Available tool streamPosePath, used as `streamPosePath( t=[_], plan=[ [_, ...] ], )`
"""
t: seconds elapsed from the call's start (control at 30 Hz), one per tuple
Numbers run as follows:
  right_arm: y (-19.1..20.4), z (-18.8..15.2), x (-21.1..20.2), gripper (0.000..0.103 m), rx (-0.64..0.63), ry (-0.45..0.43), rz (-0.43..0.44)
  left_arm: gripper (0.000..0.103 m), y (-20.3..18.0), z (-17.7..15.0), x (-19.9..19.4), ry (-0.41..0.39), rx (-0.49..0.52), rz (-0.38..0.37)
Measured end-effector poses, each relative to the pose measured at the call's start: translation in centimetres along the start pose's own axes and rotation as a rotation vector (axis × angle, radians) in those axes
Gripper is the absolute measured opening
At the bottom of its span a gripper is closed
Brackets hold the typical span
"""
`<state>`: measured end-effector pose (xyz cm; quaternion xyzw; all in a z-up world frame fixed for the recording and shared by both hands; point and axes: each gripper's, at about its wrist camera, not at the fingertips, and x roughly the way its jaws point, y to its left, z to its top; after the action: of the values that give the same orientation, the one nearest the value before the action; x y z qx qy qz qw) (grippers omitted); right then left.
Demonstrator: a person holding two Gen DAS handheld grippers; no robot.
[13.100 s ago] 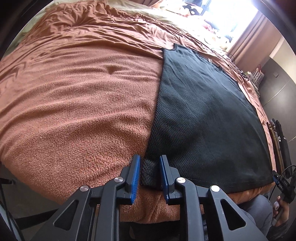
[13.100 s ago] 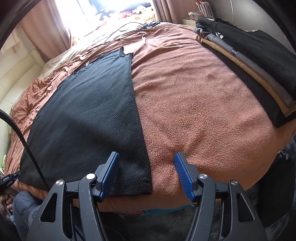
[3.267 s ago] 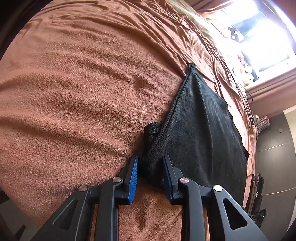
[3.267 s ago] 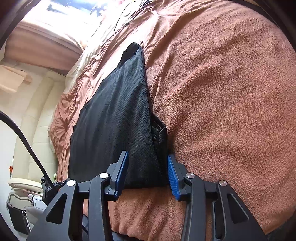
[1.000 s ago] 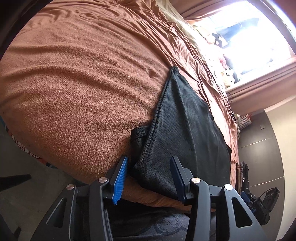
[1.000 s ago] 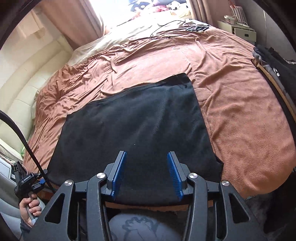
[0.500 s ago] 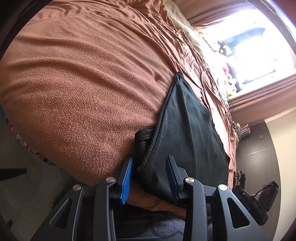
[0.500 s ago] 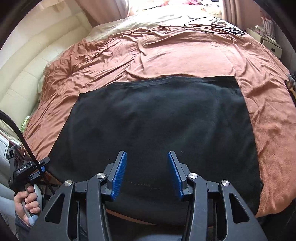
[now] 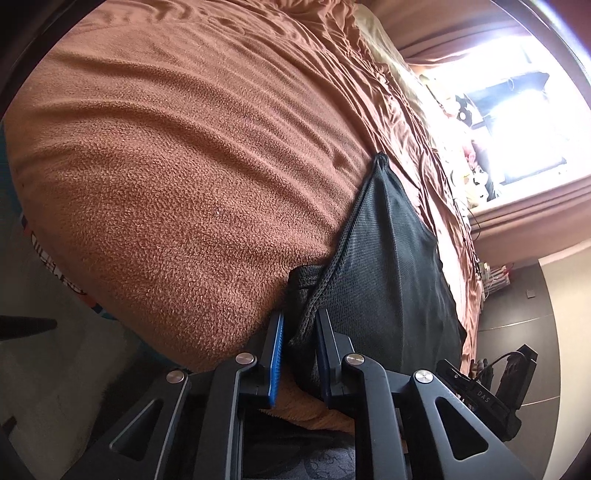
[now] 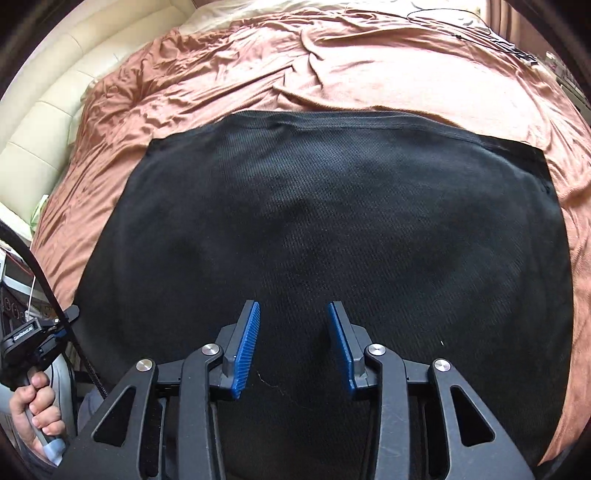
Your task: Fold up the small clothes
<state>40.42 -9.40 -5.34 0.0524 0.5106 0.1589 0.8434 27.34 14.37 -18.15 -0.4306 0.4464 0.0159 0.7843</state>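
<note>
A black mesh shirt (image 10: 332,221) lies folded in half on a brown fleece blanket (image 9: 184,166) at the bed's near edge. My left gripper (image 9: 299,332) is shut on the shirt's (image 9: 388,277) near left corner, where two layers bunch between the blue pads. My right gripper (image 10: 293,332) is open and empty, hovering over the middle of the shirt near its front edge. The folded edge runs across the far side in the right wrist view.
A rumpled brown sheet (image 10: 332,66) covers the far bed. A cream padded headboard (image 10: 55,92) is at the far left. A cable (image 10: 480,26) lies at the far right. A bright window with curtains (image 9: 517,129) is beyond the bed.
My left gripper has closed on the shirt's near left corner. My right gripper has moved left and lower over the middle of the shirt, still open.
</note>
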Motion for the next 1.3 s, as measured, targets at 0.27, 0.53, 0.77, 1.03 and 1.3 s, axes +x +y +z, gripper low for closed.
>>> streamPosePath(
  t=[0.27,0.53,0.77,1.03,1.3],
  plan=[
    [0.4,3.1,2.5,0.028,-0.002,-0.008,-0.043,0.017,-0.6,0.2,0.3,0.01,-0.003,0.026],
    [0.2,5.4,4.2,0.027,0.016,-0.016,-0.067,0.017,-0.7,0.1,0.4,0.004,-0.029,0.044],
    [0.2,8.2,5.8,0.026,0.019,-0.028,-0.099,0.017,-1.1,0.2,0.5,0.014,-0.011,0.066],
    [0.1,10.3,7.2,0.017,0.026,-0.024,-0.119,0.017,-1.0,0.3,0.8,0.022,-0.009,0.068],
    [1.1,12.0,7.0,0.016,0.007,-0.016,-0.152,0.008,-0.9,0.2,0.6,0.02,0.01,0.05]
  ],
)
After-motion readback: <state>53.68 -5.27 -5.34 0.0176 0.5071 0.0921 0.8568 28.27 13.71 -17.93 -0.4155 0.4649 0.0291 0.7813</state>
